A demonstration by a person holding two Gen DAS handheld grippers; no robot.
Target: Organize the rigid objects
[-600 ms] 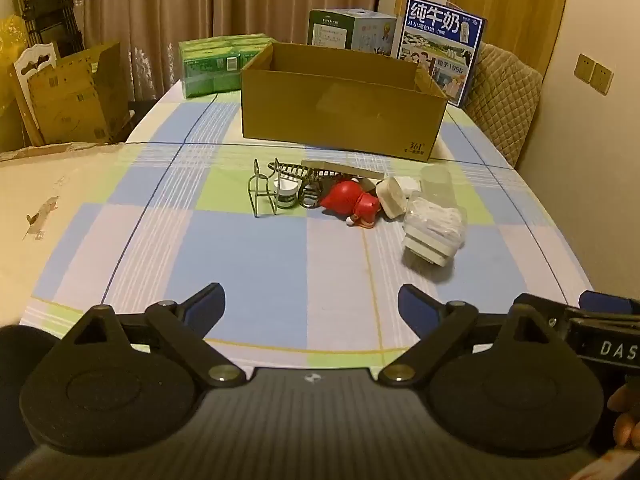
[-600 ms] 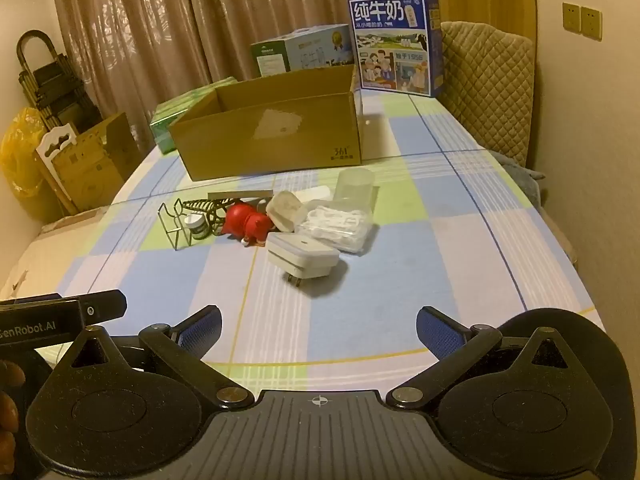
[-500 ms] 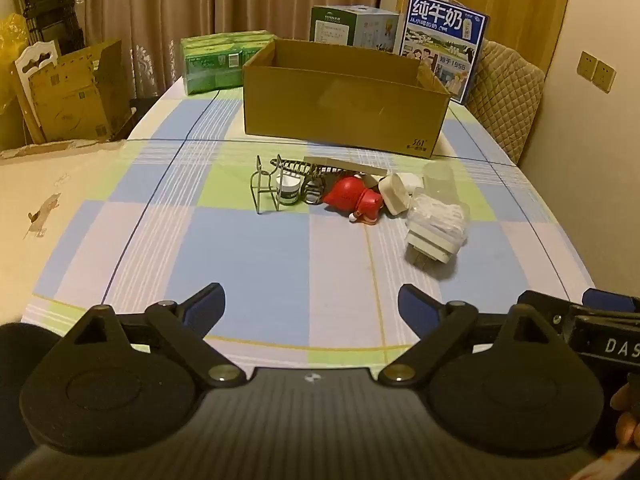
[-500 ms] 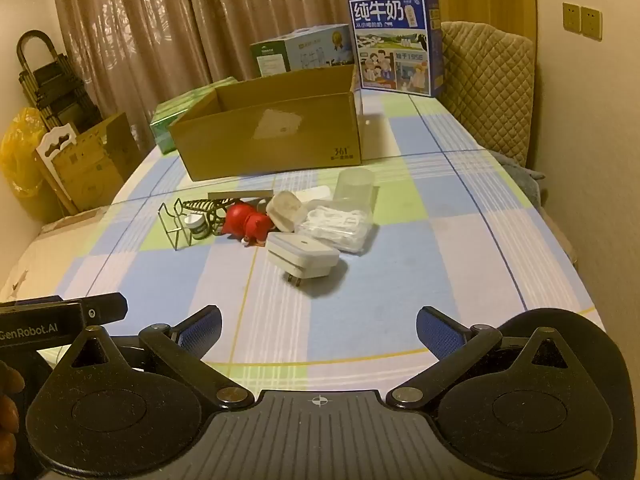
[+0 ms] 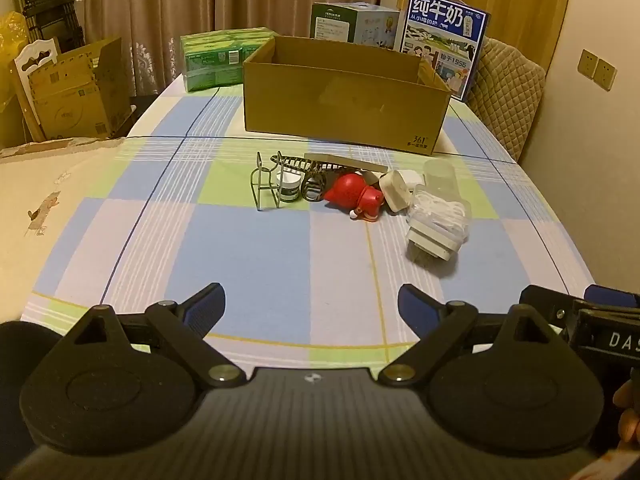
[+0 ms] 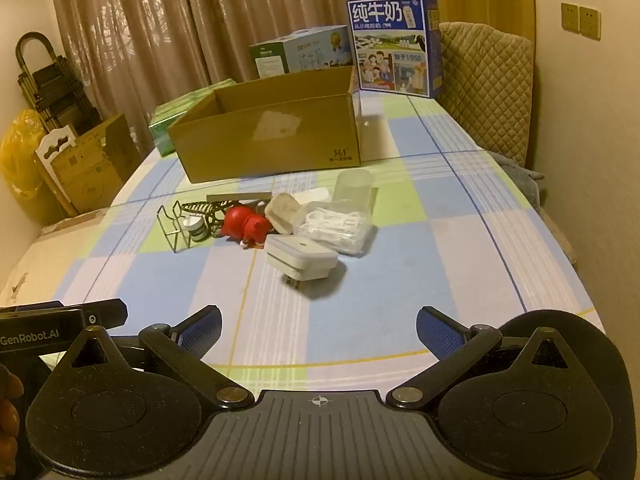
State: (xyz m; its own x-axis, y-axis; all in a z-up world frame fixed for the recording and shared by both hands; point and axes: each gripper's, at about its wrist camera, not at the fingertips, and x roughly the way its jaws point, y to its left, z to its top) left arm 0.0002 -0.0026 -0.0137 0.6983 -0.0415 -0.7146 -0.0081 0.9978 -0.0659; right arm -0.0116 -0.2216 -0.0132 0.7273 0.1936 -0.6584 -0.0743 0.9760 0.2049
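Note:
A pile of small objects lies mid-table: a wire rack (image 5: 267, 181) (image 6: 176, 224), a small white jar (image 5: 289, 187), a red toy (image 5: 354, 196) (image 6: 245, 222), a white plug adapter (image 6: 301, 258) (image 5: 432, 242), a clear bag of white parts (image 6: 338, 226) and a clear cup (image 6: 354, 188). An open cardboard box (image 5: 344, 96) (image 6: 272, 128) stands behind them. My left gripper (image 5: 311, 304) and right gripper (image 6: 319, 326) are both open and empty, hovering over the table's near edge, short of the pile.
Green packs (image 5: 218, 56), a green-white carton (image 5: 354, 24) and a blue milk carton (image 5: 444, 40) stand behind the box. A quilted chair (image 6: 486, 88) stands at the far right. Cardboard boxes (image 5: 76, 88) stand off the table's left side.
The left wrist view has shifted slightly, with the pile and box sitting a little lower in frame. The right gripper has not moved. Both stay open.

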